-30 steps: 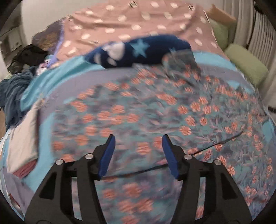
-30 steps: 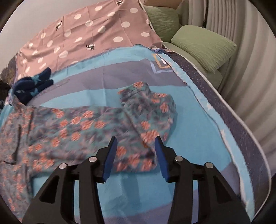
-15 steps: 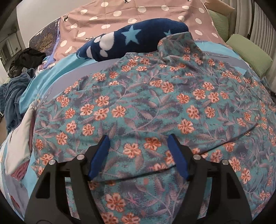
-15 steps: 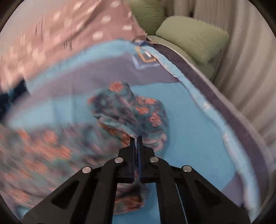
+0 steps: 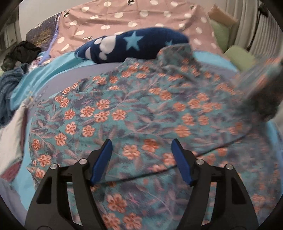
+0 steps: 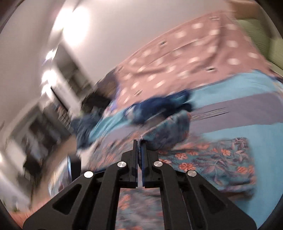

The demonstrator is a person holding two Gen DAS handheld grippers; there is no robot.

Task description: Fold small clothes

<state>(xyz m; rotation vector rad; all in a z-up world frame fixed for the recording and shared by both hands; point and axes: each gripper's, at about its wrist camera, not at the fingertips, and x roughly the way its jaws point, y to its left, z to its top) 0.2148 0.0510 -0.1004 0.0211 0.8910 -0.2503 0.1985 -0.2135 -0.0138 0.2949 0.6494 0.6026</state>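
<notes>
A teal garment with orange flowers (image 5: pixel 141 113) lies spread on the bed. My left gripper (image 5: pixel 142 147) is open and empty, its blue pads just above the cloth near its front fold. My right gripper (image 6: pixel 139 143) is shut on an edge of the floral garment (image 6: pixel 168 134) and holds that part lifted and swung leftward over the rest of the cloth (image 6: pixel 212 159). In the left wrist view the lifted flap (image 5: pixel 261 74) shows blurred at the right edge.
A navy fleece piece with stars (image 5: pixel 134 46) lies behind the garment. A pink dotted cover (image 5: pixel 141 16) spans the back of the bed. Green cushions (image 5: pixel 240 56) sit at the right. Dark clothes (image 5: pixel 10 85) pile at the left edge. The blue sheet (image 6: pixel 247 113) is underneath.
My right gripper closed on the garment's edge, then lifted it and swung left, turning the camera. My left gripper stayed open over the cloth with little movement.
</notes>
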